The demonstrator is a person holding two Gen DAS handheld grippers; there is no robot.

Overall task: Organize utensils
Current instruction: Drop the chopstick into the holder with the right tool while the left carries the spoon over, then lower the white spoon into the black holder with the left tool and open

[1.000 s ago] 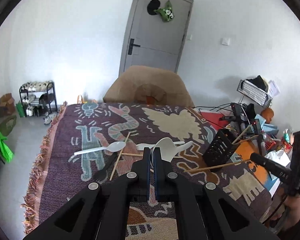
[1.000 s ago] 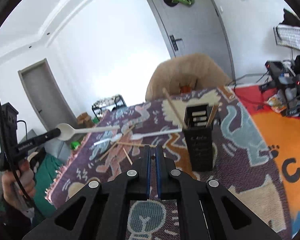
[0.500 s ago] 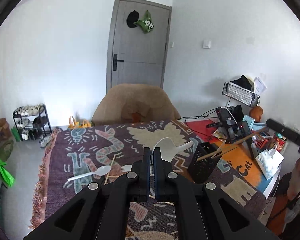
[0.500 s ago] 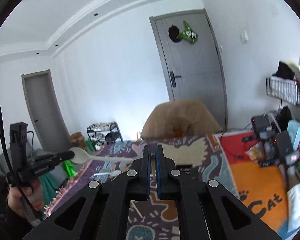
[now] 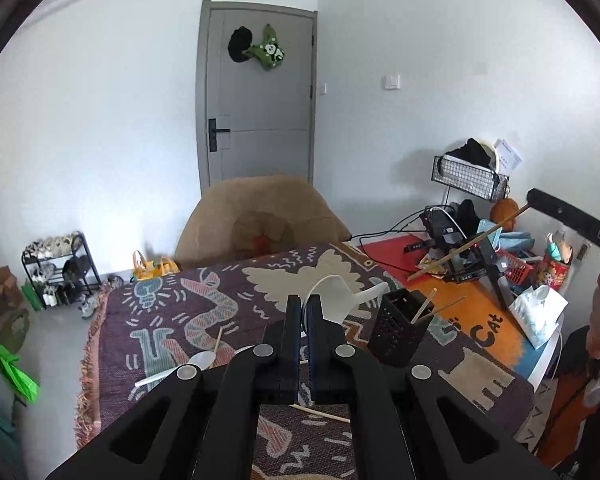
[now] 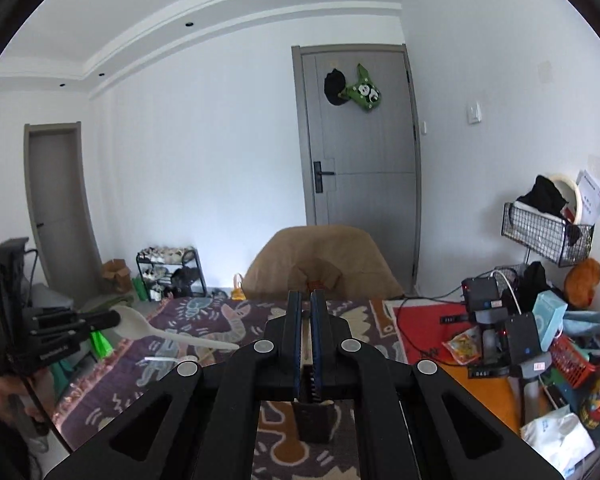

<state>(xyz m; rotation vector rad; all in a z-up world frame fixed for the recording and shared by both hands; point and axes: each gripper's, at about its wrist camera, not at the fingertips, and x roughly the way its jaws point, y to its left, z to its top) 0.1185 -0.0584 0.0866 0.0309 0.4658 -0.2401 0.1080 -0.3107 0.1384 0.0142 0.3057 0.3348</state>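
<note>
My left gripper (image 5: 304, 304) is shut on a white plastic spoon (image 5: 342, 294), held above the patterned cloth; the same spoon shows in the right wrist view (image 6: 168, 330) sticking out of the left gripper (image 6: 112, 319). My right gripper (image 6: 306, 300) is shut on a wooden chopstick (image 5: 468, 240), seen in the left wrist view slanting high over the black utensil holder (image 5: 398, 328), which has sticks in it. In the right wrist view the holder (image 6: 314, 420) sits mostly hidden under the jaws. Another white spoon (image 5: 188, 364) and loose chopsticks (image 5: 320, 412) lie on the cloth.
The table carries a purple patterned cloth (image 5: 172, 312) and an orange mat (image 5: 480, 328). Cluttered electronics, a red basket and a tissue pack (image 5: 538, 316) fill the right side. A tan chair (image 5: 260, 220) stands behind the table, a shoe rack (image 5: 56, 268) at the left.
Both grippers have risen and tilted up away from the table. The right one now holds a chopstick high over the holder. The left one still holds the spoon.
</note>
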